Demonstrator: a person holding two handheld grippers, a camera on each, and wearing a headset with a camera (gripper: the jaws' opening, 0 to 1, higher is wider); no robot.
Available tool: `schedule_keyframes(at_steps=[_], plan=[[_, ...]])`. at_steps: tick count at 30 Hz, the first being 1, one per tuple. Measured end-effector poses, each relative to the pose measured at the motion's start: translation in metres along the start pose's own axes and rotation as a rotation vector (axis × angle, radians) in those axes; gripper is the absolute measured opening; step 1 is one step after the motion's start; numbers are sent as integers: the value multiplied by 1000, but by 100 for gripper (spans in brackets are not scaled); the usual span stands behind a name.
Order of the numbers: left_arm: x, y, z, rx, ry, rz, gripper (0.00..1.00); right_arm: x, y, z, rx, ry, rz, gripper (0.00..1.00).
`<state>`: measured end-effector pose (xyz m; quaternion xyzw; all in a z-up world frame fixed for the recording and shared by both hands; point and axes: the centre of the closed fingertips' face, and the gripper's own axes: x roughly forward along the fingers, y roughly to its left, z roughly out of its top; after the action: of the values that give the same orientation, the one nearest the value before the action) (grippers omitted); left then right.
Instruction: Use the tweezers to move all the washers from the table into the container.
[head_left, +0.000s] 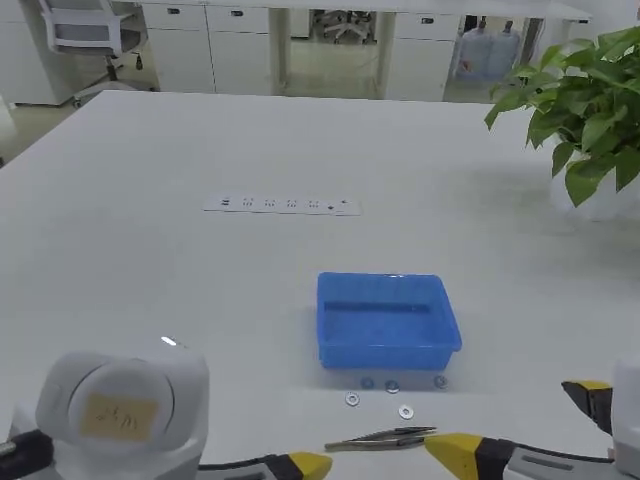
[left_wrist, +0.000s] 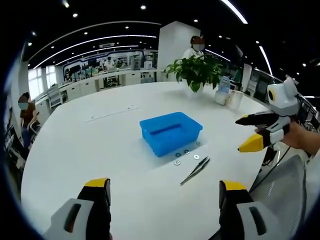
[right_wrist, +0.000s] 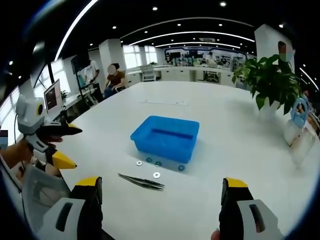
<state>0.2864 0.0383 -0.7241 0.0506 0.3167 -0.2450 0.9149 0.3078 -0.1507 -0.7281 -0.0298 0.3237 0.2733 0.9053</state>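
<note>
A blue container (head_left: 385, 352) stands on the white table, and I see nothing inside it. Several small washers (head_left: 392, 386) lie scattered just in front of it, also seen as washers (left_wrist: 186, 151) and washers (right_wrist: 156, 175) in the gripper views. The metal tweezers (head_left: 380, 438) lie flat on the table, nearer than the washers. My left gripper (left_wrist: 165, 186) is open, one yellow fingertip (head_left: 305, 464) left of the tweezers. My right gripper (right_wrist: 162, 183) is open too and hovers as the right gripper (head_left: 510, 415) just right of them. Neither touches the tweezers (left_wrist: 196, 170).
A potted plant (head_left: 590, 100) stands at the table's far right. A white labelled strip (head_left: 282, 205) lies beyond the container. An office chair (head_left: 85, 25) and cabinets sit past the far edge. People are in the room behind the table.
</note>
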Motion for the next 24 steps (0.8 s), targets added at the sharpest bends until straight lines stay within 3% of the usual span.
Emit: schedule_keyframes(at_steps=[15,19,24], plan=[[9,-1,-3,13,17,-13,82,2,-5,-3,4,9,-10,99],[15,-7,-7,31,24,-48,71,3,-5,-8,4,24,-9,98],[26,-14,-6,81,17,-109,46,6,-5,-12,1,39,-8,96]])
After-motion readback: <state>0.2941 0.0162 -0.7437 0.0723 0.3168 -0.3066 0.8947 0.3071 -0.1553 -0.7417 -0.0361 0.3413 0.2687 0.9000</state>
